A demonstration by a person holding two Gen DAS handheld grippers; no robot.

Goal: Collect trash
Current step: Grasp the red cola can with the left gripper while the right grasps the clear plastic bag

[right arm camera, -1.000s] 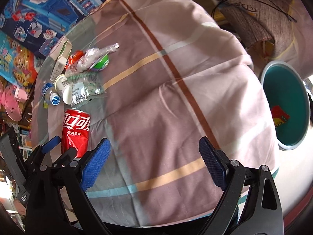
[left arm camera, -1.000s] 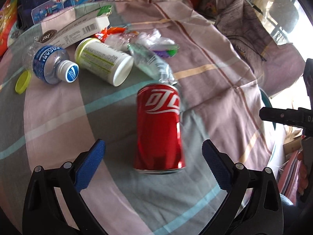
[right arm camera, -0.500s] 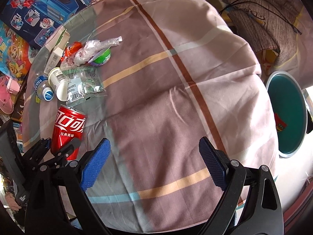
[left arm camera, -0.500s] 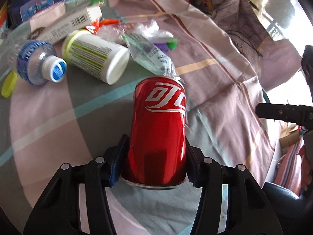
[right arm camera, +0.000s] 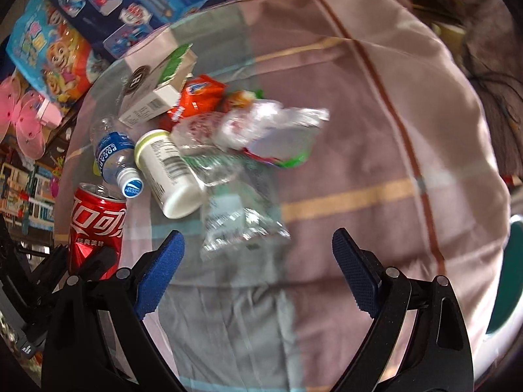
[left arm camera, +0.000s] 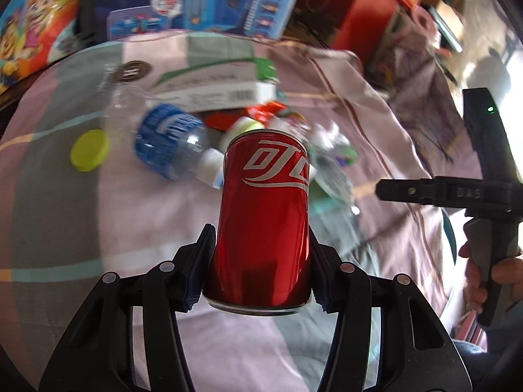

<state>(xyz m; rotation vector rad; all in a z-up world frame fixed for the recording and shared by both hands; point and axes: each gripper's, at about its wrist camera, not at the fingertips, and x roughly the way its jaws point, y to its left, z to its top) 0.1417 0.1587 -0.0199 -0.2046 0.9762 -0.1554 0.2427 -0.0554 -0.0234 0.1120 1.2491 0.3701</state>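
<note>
My left gripper (left arm camera: 260,271) is shut on a red cola can (left arm camera: 263,215) and holds it lifted off the tablecloth; the can also shows in the right wrist view (right arm camera: 96,225). My right gripper (right arm camera: 256,274) is open and empty, hovering just short of a clear plastic wrapper (right arm camera: 240,212). Behind lie a white pill bottle (right arm camera: 168,174), a blue-labelled plastic bottle (right arm camera: 114,158), crumpled wrappers (right arm camera: 261,127), an orange packet (right arm camera: 197,96) and a white carton (right arm camera: 157,81). A yellow-green lid (left arm camera: 90,150) lies left of the bottle (left arm camera: 170,143).
The round table carries a pink and grey striped cloth (right arm camera: 376,150). A teal bin (right arm camera: 510,277) stands off the table's right edge. Toy boxes (right arm camera: 108,9) stack behind the table. The right gripper's handle and hand (left arm camera: 487,215) show at right in the left wrist view.
My left gripper closed on the cola can and lifted it, tilting up. My right gripper moved forward and left toward the trash pile.
</note>
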